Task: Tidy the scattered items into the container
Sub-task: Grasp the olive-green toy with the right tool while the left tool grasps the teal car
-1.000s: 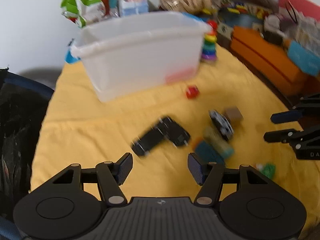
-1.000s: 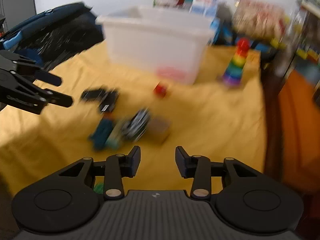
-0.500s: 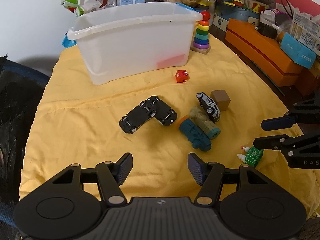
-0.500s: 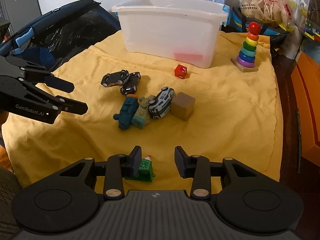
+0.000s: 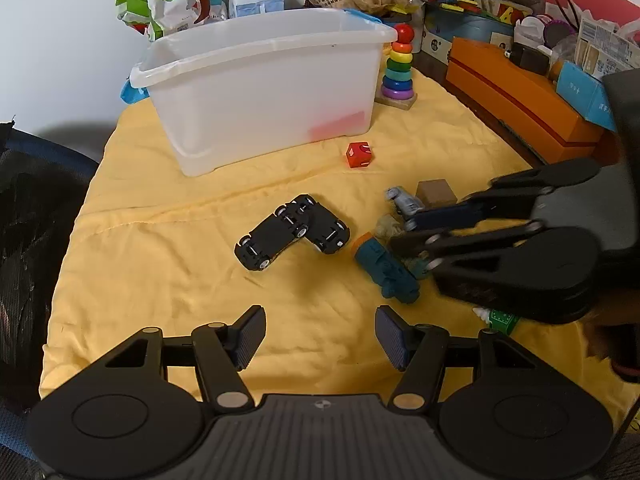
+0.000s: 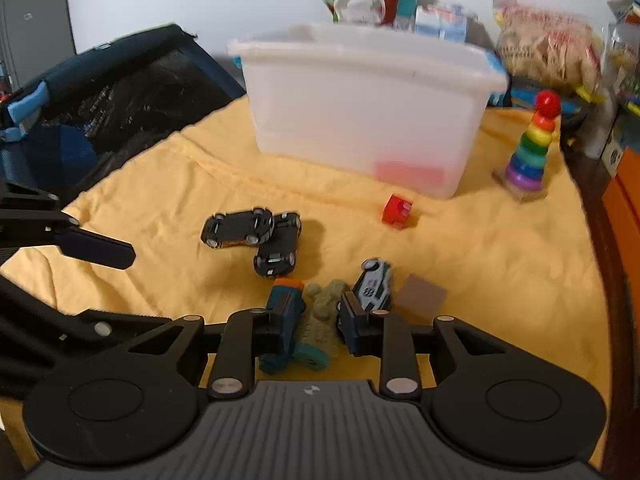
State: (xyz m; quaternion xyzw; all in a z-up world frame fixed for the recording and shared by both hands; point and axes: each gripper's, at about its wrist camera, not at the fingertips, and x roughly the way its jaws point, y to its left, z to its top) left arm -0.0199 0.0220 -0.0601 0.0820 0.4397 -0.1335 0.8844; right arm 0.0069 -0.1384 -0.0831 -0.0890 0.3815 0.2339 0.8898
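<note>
- Yellow cloth (image 5: 168, 264) covers the worktop, and on it stands the translucent white container (image 5: 260, 88), well back from the scattered toys.
- Two black toy cars (image 5: 292, 230) lie touching each other in a V near the middle of the cloth (both show their wheels in the left wrist view).
- To their right sits a tight cluster: a teal toy vehicle (image 6: 280, 320), an olive toy vehicle (image 6: 324, 312) and a silver toy car (image 6: 374, 286), with a brown block (image 6: 420, 296) just beside the car.
- A red cube (image 5: 359, 155) lies alone between the cluster and the container.
- A small green toy (image 5: 502, 320) peeks out at the cloth's near right edge, partly hidden by the right gripper.
- The right gripper (image 6: 308, 322) is low over the cluster, jaws open and straddling the olive vehicle; I cannot tell whether the pads touch it.
- The left gripper (image 5: 320, 338) hovers above bare cloth short of the black cars, jaws wide apart and holding nothing.
- A rainbow ring stacker (image 5: 397, 66) stands upright just to the right of the container.
</note>
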